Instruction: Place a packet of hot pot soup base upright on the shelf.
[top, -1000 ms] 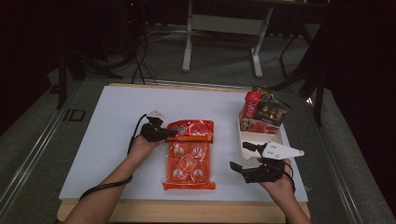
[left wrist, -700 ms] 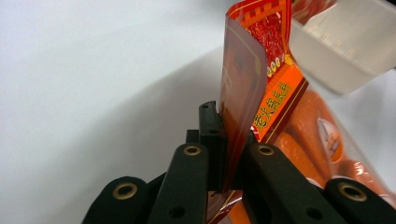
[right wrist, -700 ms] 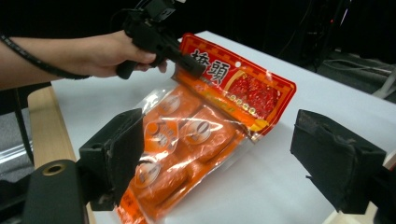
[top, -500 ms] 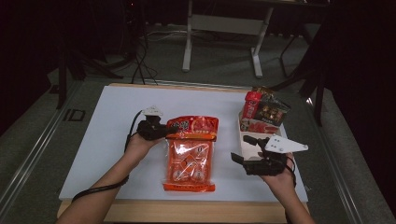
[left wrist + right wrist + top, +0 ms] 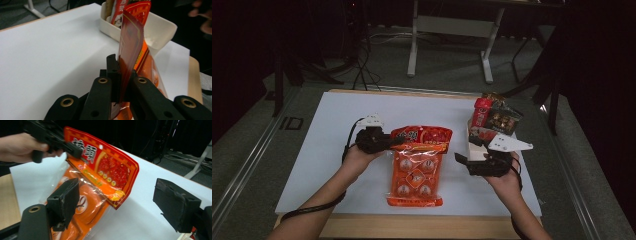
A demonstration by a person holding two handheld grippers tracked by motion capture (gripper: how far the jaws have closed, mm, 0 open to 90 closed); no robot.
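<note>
Left tool (image 5: 384, 142) clamped on the snack bag's (image 5: 417, 167) red header, lifting it off the white surface (image 5: 327, 130).
Right tool (image 5: 467, 162) stood wide open and empty, just beside the bag; the light, floppy, slippery film probably handled best pinched by its stiffer header.

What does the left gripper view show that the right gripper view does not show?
The left gripper view shows the grip up close: the left gripper is shut on the red top edge of the orange snack bag, with the white tray of other packets behind it. The right gripper view shows the bag's printed front and the open right gripper, its jaws wide apart with nothing between them, plus the hand holding the left gripper. Both show the bag and the white table.
</note>
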